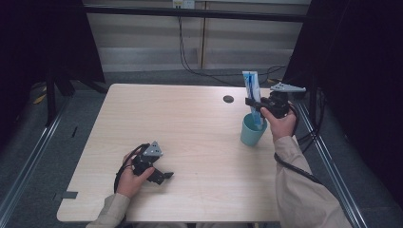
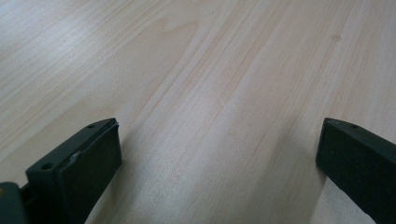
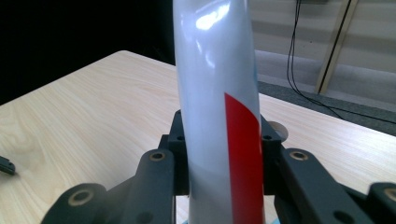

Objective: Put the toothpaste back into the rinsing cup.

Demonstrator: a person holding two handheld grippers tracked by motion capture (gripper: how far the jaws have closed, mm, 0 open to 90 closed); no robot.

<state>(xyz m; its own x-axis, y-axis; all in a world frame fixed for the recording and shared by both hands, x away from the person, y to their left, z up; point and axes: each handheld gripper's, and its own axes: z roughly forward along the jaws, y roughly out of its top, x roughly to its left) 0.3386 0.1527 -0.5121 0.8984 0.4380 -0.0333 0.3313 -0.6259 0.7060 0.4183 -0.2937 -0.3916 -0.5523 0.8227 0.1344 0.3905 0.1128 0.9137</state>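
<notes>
The teal cup (image 1: 252, 131) stands near the bench's (image 1: 190, 123) right edge, and all bare wood left of the cup is open passage. Straight above the cup the way is blocked by the upright toothpaste tube (image 1: 252, 97), its lower end inside the cup, and by the right gripper (image 1: 256, 103) clamped on it from the cup's right. Behind the cup a small dark round hole (image 1: 228, 99) lies flush. Far left of the cup and toward the near edge, the left gripper (image 1: 164, 176) rests low, jaws wide apart.
</notes>
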